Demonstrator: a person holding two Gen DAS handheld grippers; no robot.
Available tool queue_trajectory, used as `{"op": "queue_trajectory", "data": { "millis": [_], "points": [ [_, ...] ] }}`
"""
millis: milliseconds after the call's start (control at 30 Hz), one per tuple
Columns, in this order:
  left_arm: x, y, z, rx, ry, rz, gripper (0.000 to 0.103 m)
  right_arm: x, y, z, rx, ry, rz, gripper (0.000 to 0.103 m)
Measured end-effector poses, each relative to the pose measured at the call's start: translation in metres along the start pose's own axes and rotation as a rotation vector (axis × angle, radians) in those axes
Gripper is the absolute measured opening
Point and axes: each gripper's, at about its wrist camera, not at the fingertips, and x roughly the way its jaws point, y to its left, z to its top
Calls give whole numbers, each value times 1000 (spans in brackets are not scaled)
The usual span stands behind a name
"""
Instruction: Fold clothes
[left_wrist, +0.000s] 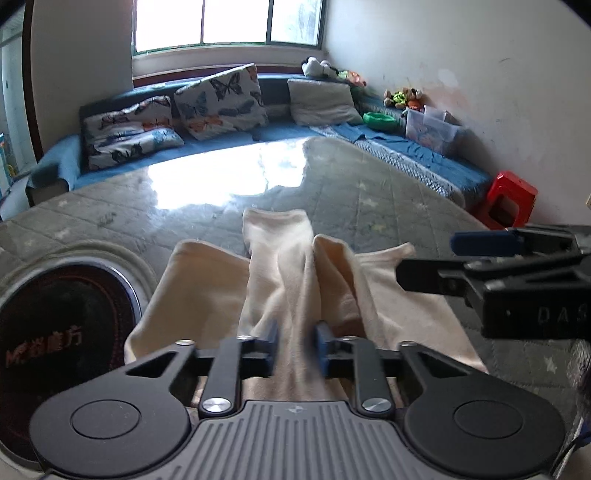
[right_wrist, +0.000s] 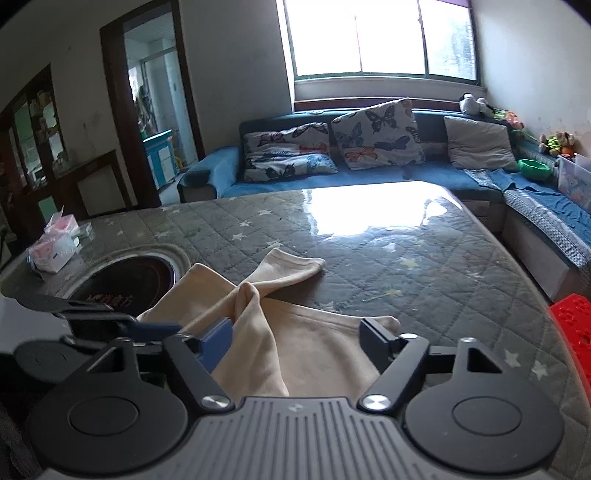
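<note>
On quilted table (right_wrist: 406, 258) | cream garment (left_wrist: 295, 280) long axis runs away from cameras | left gripper (left_wrist: 295, 341) jaws pinch it | right gripper (right_wrist: 295, 341) jaws wide

blown-out window (right_wrist: 380, 37) backlights room; glare patch on table (left_wrist: 229, 177); fisheye edges bend, corners dark.

The worktop (right_wrist: 424, 266) is covered with a grey quilted cloth printed with pale stars, under a glossy clear sheet that mirrors the window as a bright patch at its far side; a round black cooktop (right_wrist: 129, 280) with red lettering is set into it at the left, within a pale ring; a cream garment (right_wrist: 314, 343) lies spread on the near part, one sleeve (right_wrist: 295, 267) stretched flat toward the middle; two pink-and-white tissue packs (right_wrist: 55, 240) sit near the far left edge.
</note>
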Motion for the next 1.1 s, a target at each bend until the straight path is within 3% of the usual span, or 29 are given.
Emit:
{"op": "queue_trajectory", "data": {
  "millis": [133, 300, 400, 567, 667, 800, 833, 867, 933, 1000, 1067, 1100],
  "points": [
    [-6, 8, -1, -4, -39, -10, 6, 15, 10, 6, -23, 24, 42, 67],
    [-17, 14, -5, -7, -75, 14, 4, 37, 23, 11, -72, 53, 62, 55],
    [-23, 19, -9, -12, -85, 32, 4, 54, 27, 11, -81, 86, 64, 41],
    [-26, 25, -11, -33, -76, 56, 3, 66, 26, 2, -85, 110, 64, 11],
    [-26, 24, -10, -36, -70, 52, 4, 52, 15, 0, -61, 79, 42, 6],
    [-22, 15, -6, -25, -61, 47, 10, 25, 2, -4, -35, 30, 13, 5],
    [-20, 14, -6, -20, -57, 49, 20, 16, -1, -6, -34, 17, 0, 5],
    [-18, 12, -6, -15, -54, 52, 38, 6, -6, -8, -31, 3, -15, 5],
    [-13, 10, -6, -5, -47, 57, 49, -11, -13, -14, -15, -23, -41, 5],
    [-9, 7, -6, 6, -40, 63, 47, -30, -22, -23, 8, -44, -75, 5],
    [-4, 5, -6, 16, -32, 68, 13, -47, -31, -32, 34, -57, -102, 5],
    [-2, 4, -6, 21, -29, 71, 13, -54, -36, -37, 42, -59, -119, 5]
  ]
}}
